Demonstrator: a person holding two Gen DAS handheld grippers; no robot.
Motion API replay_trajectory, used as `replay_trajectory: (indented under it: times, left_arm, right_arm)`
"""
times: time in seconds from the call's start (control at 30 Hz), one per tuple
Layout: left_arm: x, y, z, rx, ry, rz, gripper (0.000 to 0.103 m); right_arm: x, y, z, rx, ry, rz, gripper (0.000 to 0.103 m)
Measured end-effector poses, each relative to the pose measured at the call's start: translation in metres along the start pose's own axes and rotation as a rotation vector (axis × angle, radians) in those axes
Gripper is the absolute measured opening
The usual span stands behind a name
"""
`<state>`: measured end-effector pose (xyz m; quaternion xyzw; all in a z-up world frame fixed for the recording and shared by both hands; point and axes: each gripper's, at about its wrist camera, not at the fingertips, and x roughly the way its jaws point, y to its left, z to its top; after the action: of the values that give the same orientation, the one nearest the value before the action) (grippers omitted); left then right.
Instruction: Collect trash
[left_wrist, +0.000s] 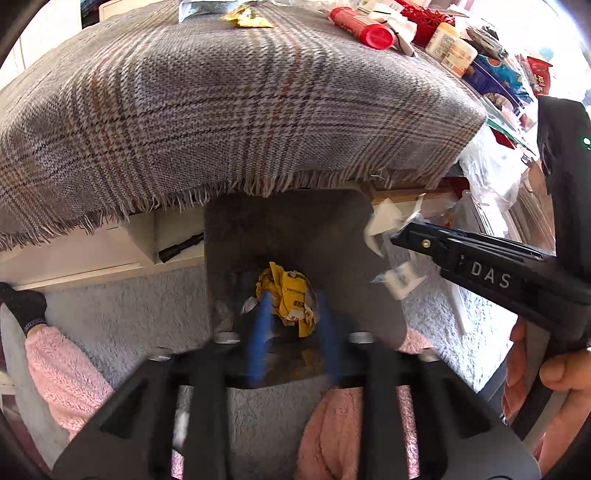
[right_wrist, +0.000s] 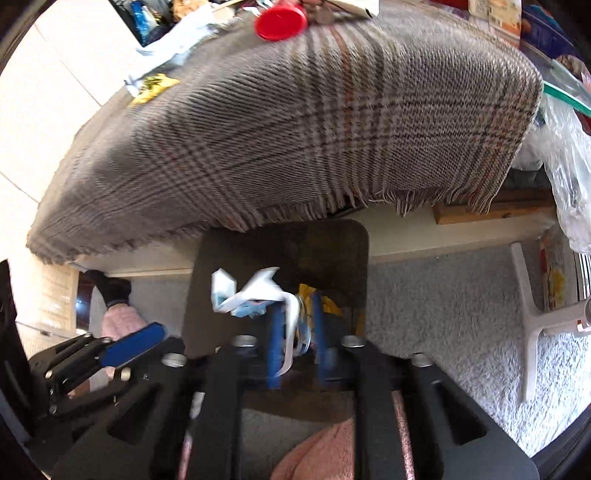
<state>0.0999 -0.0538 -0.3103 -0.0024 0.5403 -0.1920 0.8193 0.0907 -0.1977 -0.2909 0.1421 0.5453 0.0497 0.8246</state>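
Note:
A dark grey bin (left_wrist: 288, 214) stands on the carpet below the table edge. My left gripper (left_wrist: 294, 325) hangs over its mouth, blue fingers apart. A crumpled yellow wrapper (left_wrist: 290, 299) sits just past the fingertips inside the bin, with neither pad pressing on it. My right gripper (right_wrist: 296, 328) is over the same bin (right_wrist: 280, 240) with its fingers parted. A blurred white wrapper (right_wrist: 243, 291) trails loosely between them and off to the left. In the left wrist view the right gripper (left_wrist: 397, 240) shows white scraps (left_wrist: 402, 280) at its tip.
A fringed plaid cloth (left_wrist: 221, 110) covers the table above the bin, with a red bottle (left_wrist: 364, 27), a yellow packet (left_wrist: 247, 16) and clutter on it. A clear plastic bag (right_wrist: 569, 155) and a white stool leg (right_wrist: 532, 314) stand to the right. Pink-trousered knees (left_wrist: 62, 373) flank the bin.

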Motion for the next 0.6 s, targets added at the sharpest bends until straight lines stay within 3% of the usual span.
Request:
replay_trajectory:
  times: [0.03, 0.2, 0.3, 0.4, 0.6]
  left_arm:
    - [0.002, 0.002, 0.0, -0.002, 0.003, 0.006, 0.035]
    - [0.002, 0.012, 0.002, -0.014, -0.003, 0.053, 0.062]
    - [-0.003, 0.021, 0.001, -0.042, -0.017, 0.054, 0.073]
    - [-0.011, 0.031, -0.003, -0.064, -0.033, 0.074, 0.079]
    - [-0.022, 0.067, -0.025, -0.182, -0.064, 0.11, 0.085]
  right_arm:
    - [0.001, -0.002, 0.001, 0.012, -0.005, -0.002, 0.071]
    - [-0.001, -0.009, 0.004, 0.038, -0.032, -0.031, 0.075]
    - [-0.005, -0.013, 0.003, 0.047, -0.04, -0.039, 0.086]
    - [-0.007, -0.012, 0.0, 0.044, -0.048, -0.04, 0.092]
    - [0.001, 0.003, -0.008, 0.0, -0.022, -0.013, 0.092]
